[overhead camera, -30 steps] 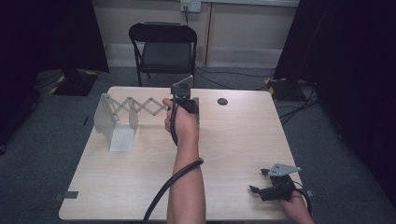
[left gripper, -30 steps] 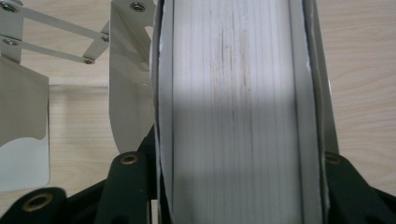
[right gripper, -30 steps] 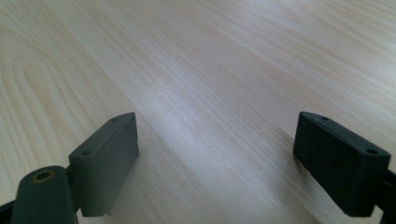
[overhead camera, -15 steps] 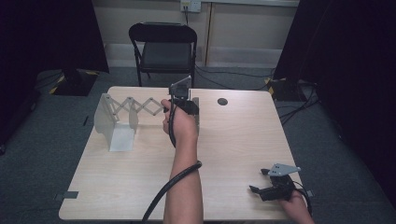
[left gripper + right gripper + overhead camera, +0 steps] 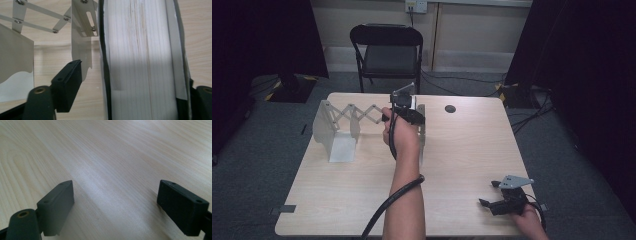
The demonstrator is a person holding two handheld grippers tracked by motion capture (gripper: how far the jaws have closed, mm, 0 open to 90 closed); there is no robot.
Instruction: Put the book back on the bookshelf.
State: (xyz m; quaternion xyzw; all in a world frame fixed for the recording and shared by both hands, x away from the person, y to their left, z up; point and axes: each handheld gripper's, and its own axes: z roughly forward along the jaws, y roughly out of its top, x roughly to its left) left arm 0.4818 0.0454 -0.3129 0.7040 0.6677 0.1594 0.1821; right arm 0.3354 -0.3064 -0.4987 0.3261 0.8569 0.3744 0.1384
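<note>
Since the earlier frames, little has been moved on the table (image 5: 362, 200): the left gripper (image 5: 408, 112) is kept at the far end of the table beside the book (image 5: 140, 62), but its jaws have just been opening, and a gap is now seen between the left jaw and the book's dark cover in the left gripper view. The book is still found between the two jaws; the right jaw is set close against its other cover, though whether it touches cannot be told. The book is stood on edge, its white page block turned toward the camera, at the right-hand end plate of the expandable metal book rack (image 5: 347, 117). That rack is stretched across the far left part of the table, its scissor lattice (image 5: 42, 17) reaching from the left end plate (image 5: 323, 125) toward the book. In the left gripper view, a slotted metal plate (image 5: 81, 32) of the rack is seen just beside the book's cover.

The right gripper (image 5: 492, 202) is held low at the near right corner of the table, well apart from the book and rack. Its jaws are spread wide, with nothing but bare wood grain between them in the right gripper view.

A small dark round grommet (image 5: 450, 108) is set in the tabletop near the far edge, and a black folding chair (image 5: 387, 50) is placed behind the table.
</note>
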